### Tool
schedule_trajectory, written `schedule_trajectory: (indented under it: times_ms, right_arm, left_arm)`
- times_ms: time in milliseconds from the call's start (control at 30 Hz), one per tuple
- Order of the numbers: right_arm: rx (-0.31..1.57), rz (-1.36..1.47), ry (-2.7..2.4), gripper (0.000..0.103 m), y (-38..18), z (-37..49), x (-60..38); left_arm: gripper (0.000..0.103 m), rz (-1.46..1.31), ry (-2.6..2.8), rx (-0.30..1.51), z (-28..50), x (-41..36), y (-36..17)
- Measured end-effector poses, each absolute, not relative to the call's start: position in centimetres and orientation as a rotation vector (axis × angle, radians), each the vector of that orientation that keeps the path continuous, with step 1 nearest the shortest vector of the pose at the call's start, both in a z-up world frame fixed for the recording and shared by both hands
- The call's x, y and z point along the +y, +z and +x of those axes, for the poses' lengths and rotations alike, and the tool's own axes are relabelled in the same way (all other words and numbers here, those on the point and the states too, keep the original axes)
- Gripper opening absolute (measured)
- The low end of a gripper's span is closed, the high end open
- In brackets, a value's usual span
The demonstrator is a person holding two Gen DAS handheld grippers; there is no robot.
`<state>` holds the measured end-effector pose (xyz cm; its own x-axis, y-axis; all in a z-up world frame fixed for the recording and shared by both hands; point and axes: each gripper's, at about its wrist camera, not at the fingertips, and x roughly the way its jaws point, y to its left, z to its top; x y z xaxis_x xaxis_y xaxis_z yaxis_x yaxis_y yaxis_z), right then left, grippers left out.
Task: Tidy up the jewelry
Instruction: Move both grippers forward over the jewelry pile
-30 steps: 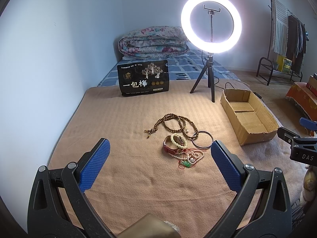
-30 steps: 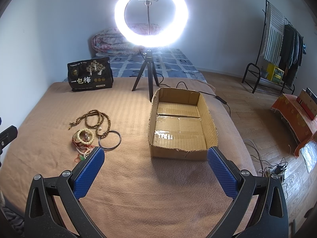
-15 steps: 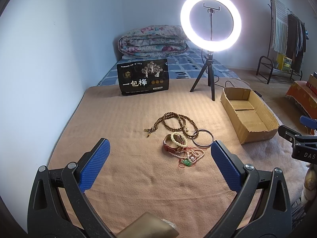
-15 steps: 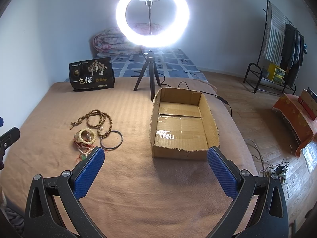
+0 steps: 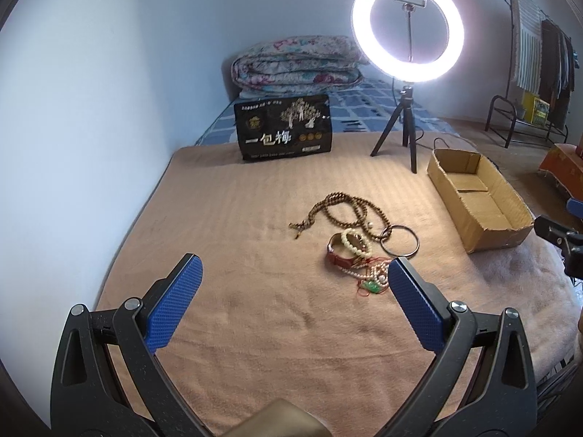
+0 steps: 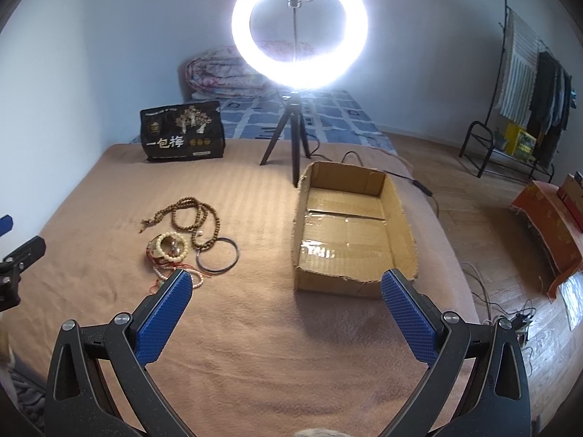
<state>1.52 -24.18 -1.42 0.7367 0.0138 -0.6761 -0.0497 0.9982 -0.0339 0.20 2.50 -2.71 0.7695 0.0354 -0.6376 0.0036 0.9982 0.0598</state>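
Jewelry lies in one loose cluster on the tan blanket-covered bed point(image 5: 237, 309), roughly mid-bed, well apart from both grippers.

Cluster, far to near: long brown wooden bead strand point(image 5: 346, 211), looped several times, tassel end trailing left. Thin dark metal bangle point(image 5: 400, 240) flat at the cluster's right edge, touching the strand's near loop. Cream bead bracelet point(image 5: 355, 243) resting on a red-strapped watch point(image 5: 339, 259). Nearest: small pearl strand tangled with red cord and a green pendant point(image 5: 371, 286).

Open brown cardboard box point(image 6: 349, 229), empty, sits right of the cluster with a bare strip of blanket between; its long axis runs near to far.

Left gripper point(image 5: 291, 273): blue fingers point(image 5: 175, 306) spread wide, nothing between them. Cluster lies ahead and to the right of its centreline; the pearl tangle sits just beside the right finger tip in the left wrist view.

Right gripper point(image 6: 286, 284): fingers point(image 6: 408, 313) likewise spread, empty. Cluster lies ahead and left of it; the box is dead ahead.

Judgement: the left gripper is better placed for the first pick and needs a shift right and forward. The pearl tangle is the nearest piece, but the cord may drag neighbours. The right gripper looks better placed for the bangle, which lies flat and will be hard to pinch.
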Motion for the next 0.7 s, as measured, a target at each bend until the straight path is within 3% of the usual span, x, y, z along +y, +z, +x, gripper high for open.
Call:
schedule_trajectory:
  times_ms: [300,433,700]
  right_arm:
    - [0.779,-0.096,0.074,0.102,-2.1,3.2,-22.8]
    - [0.788,-0.12,0.147,0.102,-2.7,4.4,-21.7]
    - [0.836,-0.096,0.25,0.102,-3.5,7.6,-20.9]
  left_arm:
    - [0.103,0.009,-0.049,0.773,1.8,3.4,-3.5]
    - [0.097,-0.011,-0.055,0.797,2.9,4.0,-3.8]
    - [0.066,-0.038,-0.116,0.875,6.1,4.7,-5.2]
